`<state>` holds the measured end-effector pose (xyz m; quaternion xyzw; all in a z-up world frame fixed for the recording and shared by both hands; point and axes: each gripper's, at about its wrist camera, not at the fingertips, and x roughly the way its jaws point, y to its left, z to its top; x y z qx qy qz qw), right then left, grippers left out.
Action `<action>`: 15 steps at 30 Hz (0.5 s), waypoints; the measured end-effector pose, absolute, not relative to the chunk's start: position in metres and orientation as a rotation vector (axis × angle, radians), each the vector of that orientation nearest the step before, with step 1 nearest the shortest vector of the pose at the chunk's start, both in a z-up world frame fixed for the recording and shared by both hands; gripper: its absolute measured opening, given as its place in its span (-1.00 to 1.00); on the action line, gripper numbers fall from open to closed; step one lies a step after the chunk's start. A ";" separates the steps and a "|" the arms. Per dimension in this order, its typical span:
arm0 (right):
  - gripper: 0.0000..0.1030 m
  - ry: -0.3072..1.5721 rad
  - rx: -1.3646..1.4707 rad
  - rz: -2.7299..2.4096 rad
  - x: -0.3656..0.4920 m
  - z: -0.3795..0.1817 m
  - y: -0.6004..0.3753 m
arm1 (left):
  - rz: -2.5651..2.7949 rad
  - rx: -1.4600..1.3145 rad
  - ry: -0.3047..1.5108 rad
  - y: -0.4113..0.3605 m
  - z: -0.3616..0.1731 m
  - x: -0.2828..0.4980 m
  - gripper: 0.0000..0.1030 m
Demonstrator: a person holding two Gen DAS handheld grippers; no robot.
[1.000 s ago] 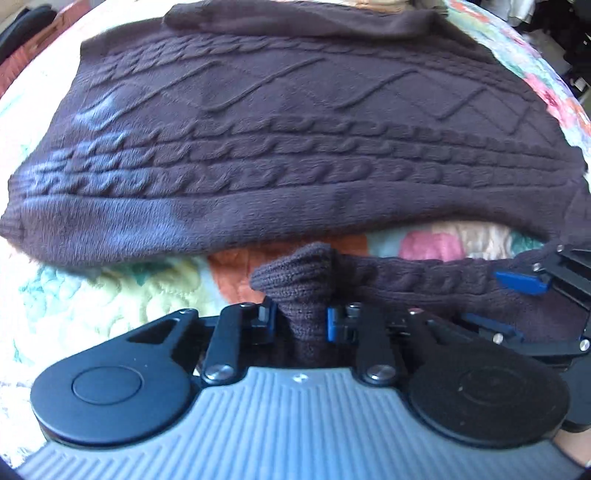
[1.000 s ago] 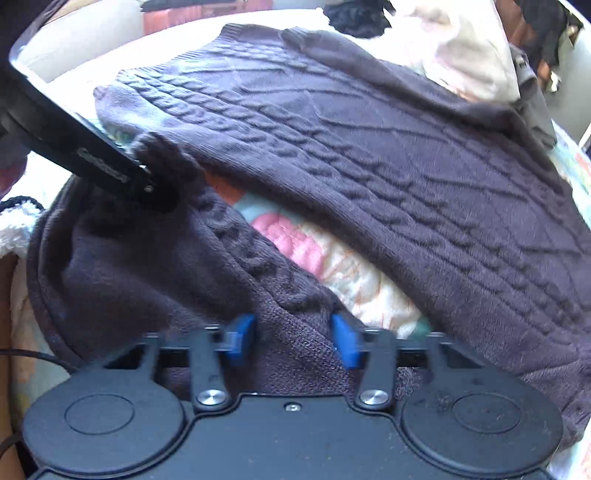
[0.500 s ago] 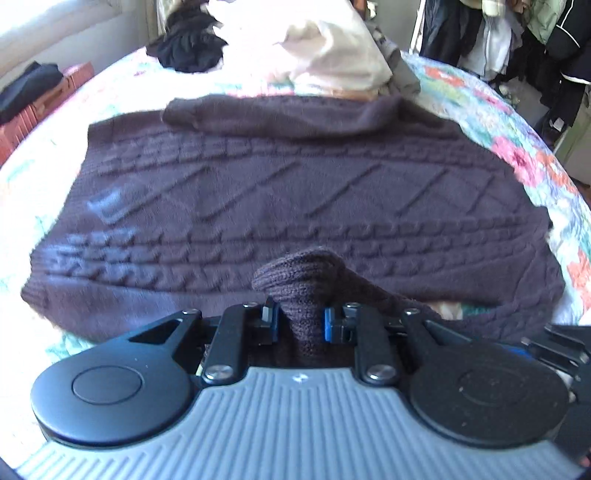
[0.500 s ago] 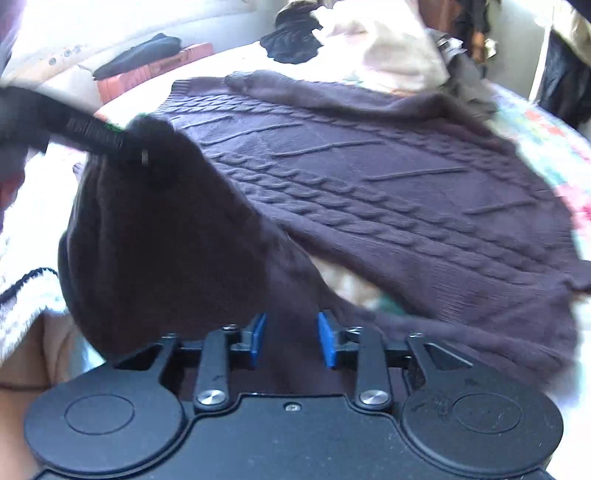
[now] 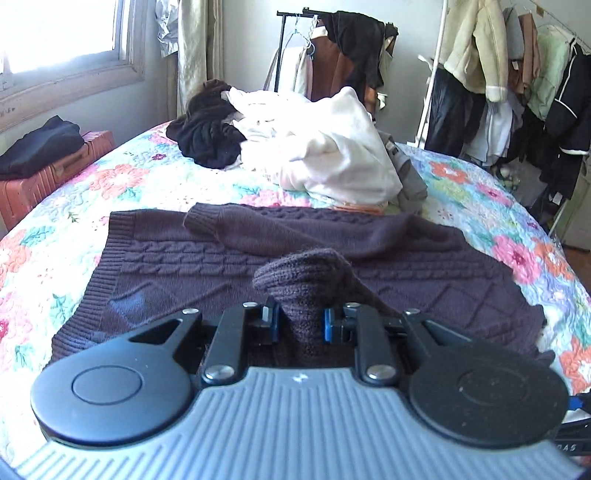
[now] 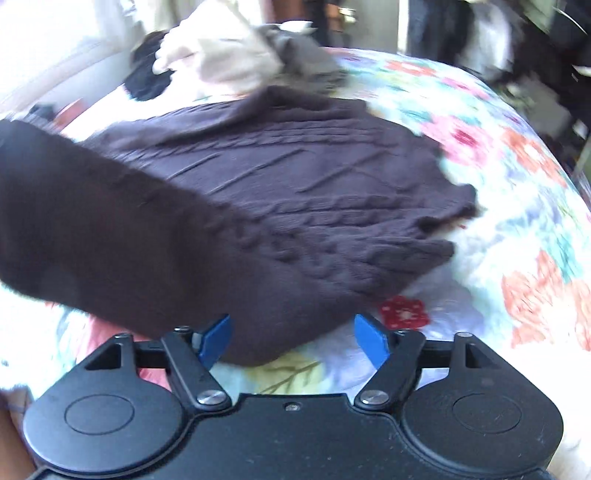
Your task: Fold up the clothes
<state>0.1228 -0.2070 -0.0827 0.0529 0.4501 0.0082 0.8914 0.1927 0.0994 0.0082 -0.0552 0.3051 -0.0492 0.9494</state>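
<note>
Lifted since a second ago, the left gripper (image 5: 298, 322) stays clamped on the cuff of the brown sweater (image 5: 369, 258) spread mid-bed (image 5: 147, 177). Right view: right gripper (image 6: 293, 338) jaws opening, sweater hem between them, pads clear.

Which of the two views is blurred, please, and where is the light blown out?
Right wrist view: motion blur smears the dark sweater and floral quilt. Left wrist view: sharp, but the window and white clothes pile are overexposed.
</note>
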 end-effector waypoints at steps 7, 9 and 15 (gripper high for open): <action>0.56 1.057 0.375 -0.072 0.162 -0.100 -0.255 | -0.043 -0.155 0.621 0.122 0.001 0.217 -0.63; 0.56 1.059 0.428 -0.099 0.172 -0.105 -0.265 | -0.026 -0.165 0.645 0.131 -0.008 0.225 -0.63; -0.74 0.923 0.320 -0.078 0.202 -0.111 -0.261 | 0.007 -0.203 0.671 0.148 -0.040 0.243 -0.63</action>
